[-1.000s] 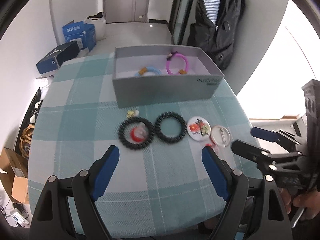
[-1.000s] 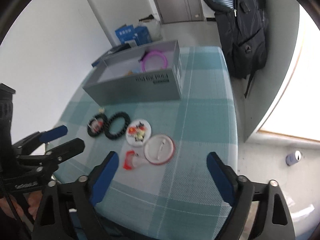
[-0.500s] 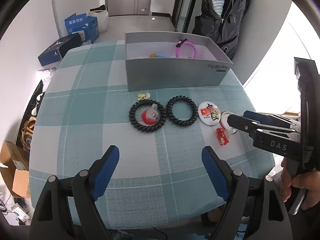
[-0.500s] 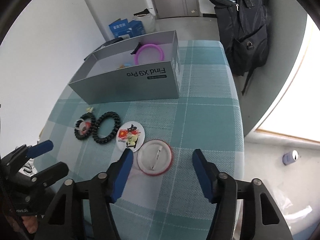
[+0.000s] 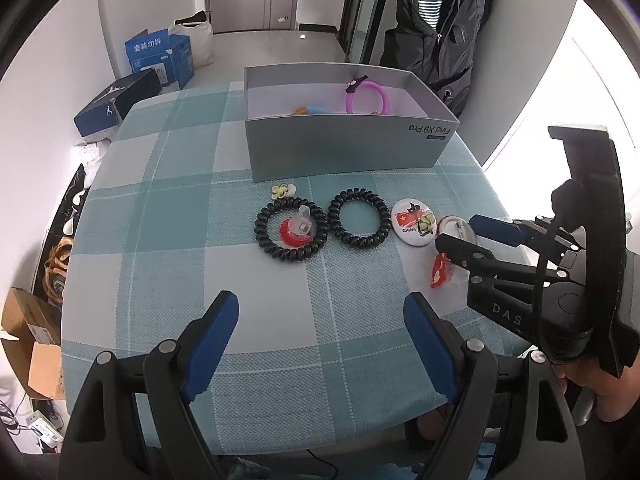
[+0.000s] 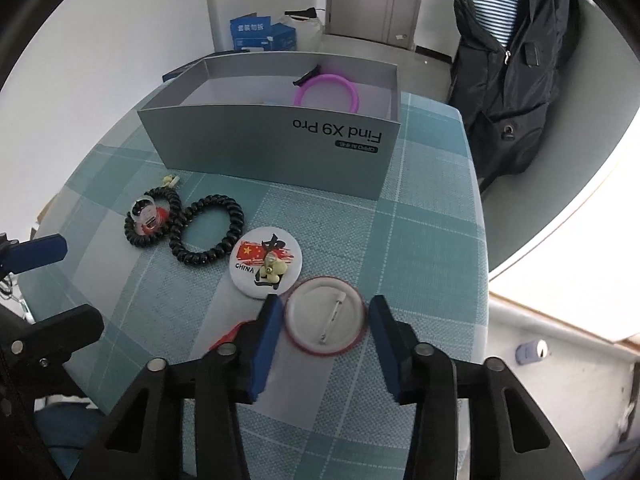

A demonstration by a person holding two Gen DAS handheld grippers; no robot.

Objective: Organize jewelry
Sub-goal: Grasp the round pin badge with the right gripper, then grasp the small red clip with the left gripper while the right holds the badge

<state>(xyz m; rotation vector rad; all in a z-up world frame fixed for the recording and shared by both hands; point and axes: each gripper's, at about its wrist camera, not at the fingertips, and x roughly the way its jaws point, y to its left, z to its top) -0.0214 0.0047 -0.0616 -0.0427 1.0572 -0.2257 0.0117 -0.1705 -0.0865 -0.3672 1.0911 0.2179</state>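
A teal-checked worktop [image 5: 168,264] carries a grey box [image 5: 344,148]. Two black coil hair ties [image 5: 359,219], two badges [image 6: 265,261] and a small flower charm [image 5: 282,191] lie before it.

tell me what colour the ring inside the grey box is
Purple ring, clearest in the right wrist view.
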